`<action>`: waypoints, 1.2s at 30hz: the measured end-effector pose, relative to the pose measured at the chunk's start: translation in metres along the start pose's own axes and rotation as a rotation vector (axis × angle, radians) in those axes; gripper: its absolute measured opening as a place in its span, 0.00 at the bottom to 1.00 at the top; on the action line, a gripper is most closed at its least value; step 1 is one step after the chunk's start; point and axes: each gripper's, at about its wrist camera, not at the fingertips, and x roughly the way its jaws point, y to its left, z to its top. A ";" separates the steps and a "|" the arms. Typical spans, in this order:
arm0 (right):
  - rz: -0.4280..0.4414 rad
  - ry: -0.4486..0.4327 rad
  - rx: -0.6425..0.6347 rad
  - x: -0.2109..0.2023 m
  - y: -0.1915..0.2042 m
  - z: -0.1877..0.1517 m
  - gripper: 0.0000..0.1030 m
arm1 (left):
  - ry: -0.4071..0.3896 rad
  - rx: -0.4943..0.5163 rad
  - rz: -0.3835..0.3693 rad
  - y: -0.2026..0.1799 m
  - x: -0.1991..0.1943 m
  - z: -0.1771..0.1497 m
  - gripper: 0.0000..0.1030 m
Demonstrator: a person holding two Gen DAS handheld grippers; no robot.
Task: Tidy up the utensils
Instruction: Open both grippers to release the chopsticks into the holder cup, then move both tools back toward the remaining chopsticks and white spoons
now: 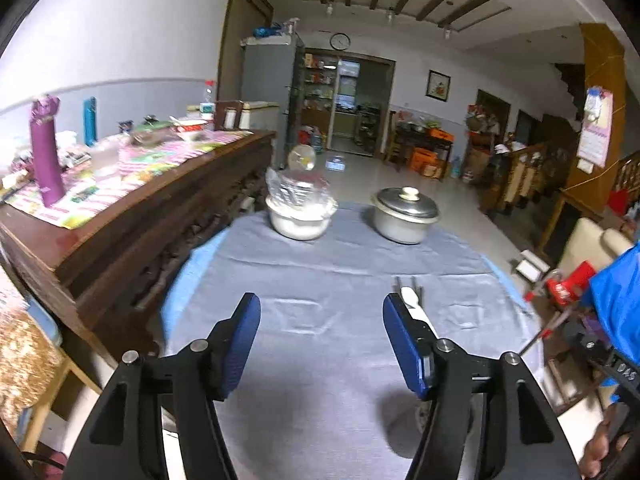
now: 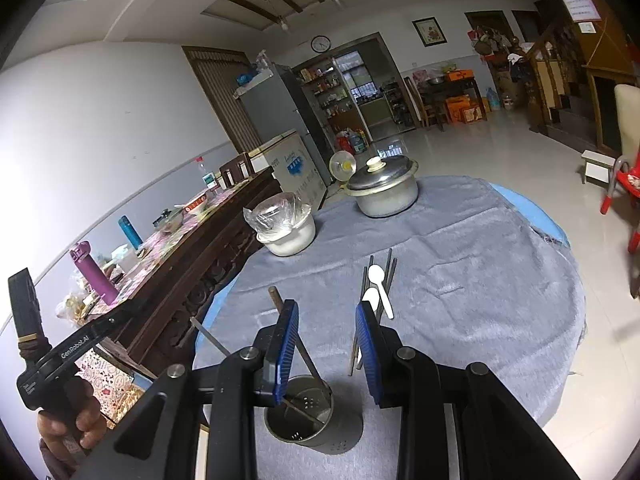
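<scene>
In the right wrist view, a round metal utensil holder (image 2: 304,416) stands on the grey cloth near me, with two chopsticks (image 2: 294,336) leaning in it. My right gripper (image 2: 328,344) is open just above and behind the holder, empty. Beyond it lie two white plastic spoons (image 2: 378,280) on several loose chopsticks (image 2: 390,268). My left gripper (image 1: 322,344) is open and empty over the cloth; the spoons (image 1: 412,298) and chopstick ends (image 1: 416,282) lie just behind its right finger (image 1: 404,344). The left gripper body also shows at the left of the right wrist view (image 2: 80,344).
A white bowl with a plastic bag (image 1: 300,216) and a lidded metal pot (image 1: 404,216) stand at the round table's far side. A dark wooden sideboard (image 1: 132,216) with bottles runs along the left. A red chair (image 2: 624,192) stands to the right.
</scene>
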 end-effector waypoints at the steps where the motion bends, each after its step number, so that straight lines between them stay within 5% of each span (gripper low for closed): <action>1: 0.001 0.003 0.000 0.000 0.000 -0.001 0.31 | -0.001 0.010 0.025 0.000 -0.001 -0.001 0.64; 24: -0.022 0.043 0.039 0.002 -0.012 -0.009 0.32 | 0.030 0.063 0.206 0.019 0.005 -0.012 0.65; 28: -0.031 0.054 0.039 0.008 -0.012 -0.010 0.46 | 0.054 0.066 0.227 0.024 0.014 -0.015 0.65; 36: -0.051 0.060 0.046 0.018 -0.017 -0.010 0.47 | 0.072 0.084 0.275 0.031 0.025 -0.020 0.65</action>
